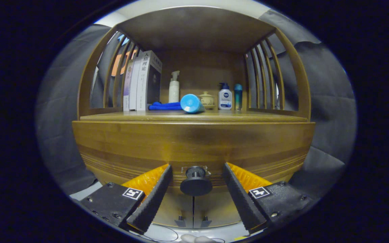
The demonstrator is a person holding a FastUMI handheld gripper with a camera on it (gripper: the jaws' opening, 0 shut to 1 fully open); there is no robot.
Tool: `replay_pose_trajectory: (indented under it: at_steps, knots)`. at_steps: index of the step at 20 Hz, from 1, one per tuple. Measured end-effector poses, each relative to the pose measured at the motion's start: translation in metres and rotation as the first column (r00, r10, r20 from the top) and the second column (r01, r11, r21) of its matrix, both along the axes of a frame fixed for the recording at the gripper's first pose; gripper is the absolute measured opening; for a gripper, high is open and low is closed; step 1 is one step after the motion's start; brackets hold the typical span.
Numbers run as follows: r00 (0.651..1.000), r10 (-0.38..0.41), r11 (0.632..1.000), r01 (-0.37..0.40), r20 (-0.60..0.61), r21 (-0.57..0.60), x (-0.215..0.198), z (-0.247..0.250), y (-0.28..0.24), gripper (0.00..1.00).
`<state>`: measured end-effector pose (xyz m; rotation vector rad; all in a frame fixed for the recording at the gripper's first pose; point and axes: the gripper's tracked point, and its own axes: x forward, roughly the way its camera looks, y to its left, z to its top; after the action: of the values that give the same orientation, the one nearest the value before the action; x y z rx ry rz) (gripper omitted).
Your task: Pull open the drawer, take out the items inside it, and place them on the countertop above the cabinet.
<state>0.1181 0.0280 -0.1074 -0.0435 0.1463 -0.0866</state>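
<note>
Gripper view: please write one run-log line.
gripper: open, either side of drawer knob | drawer: closed | items: not yet out

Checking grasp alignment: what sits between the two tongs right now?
In the gripper view, the drawer knob sits between the open tongs, with the drawer front behind it; neither finger touches it.

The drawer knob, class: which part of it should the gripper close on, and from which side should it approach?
Grip the round knob by its disc rim, coming straight on from the front. It stands out from the drawer front on a short neck, so fingers can likely hook behind the disc to pull. The gripper is open, one finger either side of the knob, neither touching.
</note>
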Motion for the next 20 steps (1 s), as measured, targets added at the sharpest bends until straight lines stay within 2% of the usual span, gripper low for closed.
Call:
replay_pose_trajectory:
  at_steps: [4, 7, 8, 9, 12, 16, 20]
  knots:
    - [1.000, -0.010, 1.000, 0.010, -0.012, -0.018, 0.001, -0.002, -0.002, 0.99]
    - [0.999, 0.017, 1.000, -0.017, -0.049, -0.005, -0.008, -0.004, 0.002, 1.00]
    - [0.999, 0.031, 1.000, -0.030, -0.042, 0.006, -0.010, 0.001, 0.002, 1.00]
    - [1.000, 0.011, 1.000, -0.011, -0.020, 0.004, -0.016, 0.009, -0.004, 1.00]
    - [1.000, -0.027, 0.999, 0.027, 0.008, -0.021, -0.065, 0.031, -0.015, 1.00]
    - [0.997, -0.013, 0.999, 0.017, 0.072, -0.051, -0.123, 0.064, -0.004, 1.00]
    - [0.996, 0.000, 0.998, 0.005, 0.088, -0.061, -0.169, 0.082, 0.004, 1.00]
